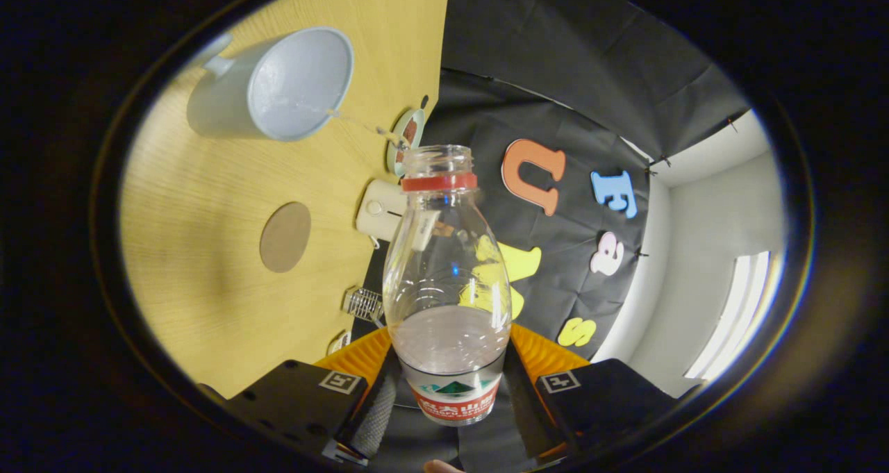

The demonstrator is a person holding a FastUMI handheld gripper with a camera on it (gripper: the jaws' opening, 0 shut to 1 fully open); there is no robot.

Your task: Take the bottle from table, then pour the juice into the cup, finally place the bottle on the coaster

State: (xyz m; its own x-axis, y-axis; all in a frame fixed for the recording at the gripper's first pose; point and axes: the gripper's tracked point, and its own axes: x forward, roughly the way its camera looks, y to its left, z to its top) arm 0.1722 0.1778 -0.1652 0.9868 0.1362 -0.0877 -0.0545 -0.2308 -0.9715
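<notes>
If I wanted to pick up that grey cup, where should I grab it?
Best guess: grab the cup by its handle, which sticks out on the side away from the coaster. Come from that side, because the open rim is wide and the smooth round wall could slip. The tool is busy now, shut on the bottle.

- The hand-held gripper [450, 396] has two broad, blocky finger carriers, one on each side.
- Each carrier bears a small square black-and-white marker on its top face.
- Ribbed orange parts sit behind the carriers, toward the middle.
- Textured grey strips line the inner faces.
- Small round screw heads dot the left carrier.
</notes>
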